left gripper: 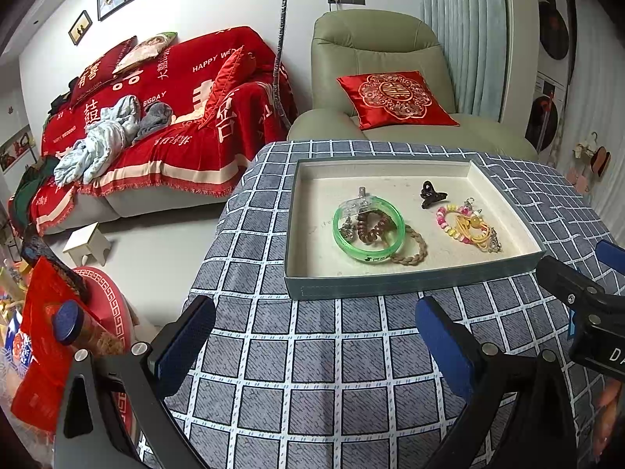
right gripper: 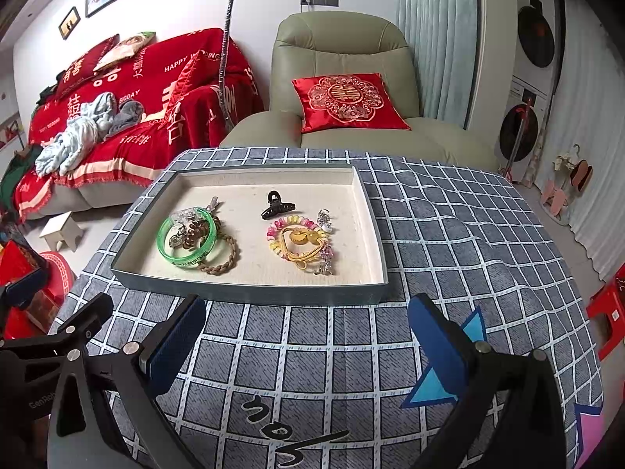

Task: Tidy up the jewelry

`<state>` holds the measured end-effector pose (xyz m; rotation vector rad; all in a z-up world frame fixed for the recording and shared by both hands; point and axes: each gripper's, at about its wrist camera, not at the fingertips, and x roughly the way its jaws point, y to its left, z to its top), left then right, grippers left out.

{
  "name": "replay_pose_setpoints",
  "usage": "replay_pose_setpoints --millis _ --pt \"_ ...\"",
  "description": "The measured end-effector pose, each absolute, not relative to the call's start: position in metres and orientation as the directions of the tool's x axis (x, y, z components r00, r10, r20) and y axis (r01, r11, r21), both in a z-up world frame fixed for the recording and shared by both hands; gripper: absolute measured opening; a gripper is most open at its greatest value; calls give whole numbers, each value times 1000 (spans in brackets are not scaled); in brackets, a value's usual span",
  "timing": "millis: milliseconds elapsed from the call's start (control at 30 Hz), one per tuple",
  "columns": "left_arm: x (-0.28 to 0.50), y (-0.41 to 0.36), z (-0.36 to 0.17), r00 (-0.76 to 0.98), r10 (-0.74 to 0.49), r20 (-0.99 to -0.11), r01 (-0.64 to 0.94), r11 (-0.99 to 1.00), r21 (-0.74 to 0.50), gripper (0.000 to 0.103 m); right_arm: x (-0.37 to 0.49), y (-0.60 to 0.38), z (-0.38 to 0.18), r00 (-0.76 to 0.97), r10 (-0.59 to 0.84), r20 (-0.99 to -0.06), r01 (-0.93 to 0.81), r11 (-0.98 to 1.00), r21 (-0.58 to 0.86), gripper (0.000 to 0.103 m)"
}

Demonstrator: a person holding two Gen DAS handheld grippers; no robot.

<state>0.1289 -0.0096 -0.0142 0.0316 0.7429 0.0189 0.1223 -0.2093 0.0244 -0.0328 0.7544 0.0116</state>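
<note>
Since every piece we can see already sits inside the tray (right gripper: pixel 250 287), we judge the task nearly done or in final tidy-up. Left cluster: green bangle (right gripper: pixel 186 239) lying over a braided band (right gripper: pixel 222 258) and a brown coil tie (left gripper: pixel 371 227), clear clip (left gripper: pixel 357 205) at its far edge. Right cluster: beaded bracelet (right gripper: pixel 291 222), yellow hair ties (right gripper: pixel 300 248), small metal charms, all tangled together. Black claw clip (right gripper: pixel 277 205) sits apart, further back. Nothing loose on the checked tablecloth (right gripper: pixel 429 234). Left gripper (left gripper: pixel 316 336) and right gripper (right gripper: pixel 306 336) both spread wide, holding nothing, hovering near the tray's front wall. What's left, if anything: separating the two tangles.
</note>
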Motion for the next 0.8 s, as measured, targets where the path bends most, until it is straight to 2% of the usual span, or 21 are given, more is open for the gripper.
replay_pose_setpoints --millis 800 --pt "129 -11 -14 733 30 -679 -5 999 39 103 122 -209 24 729 0 -684 -22 999 -23 103"
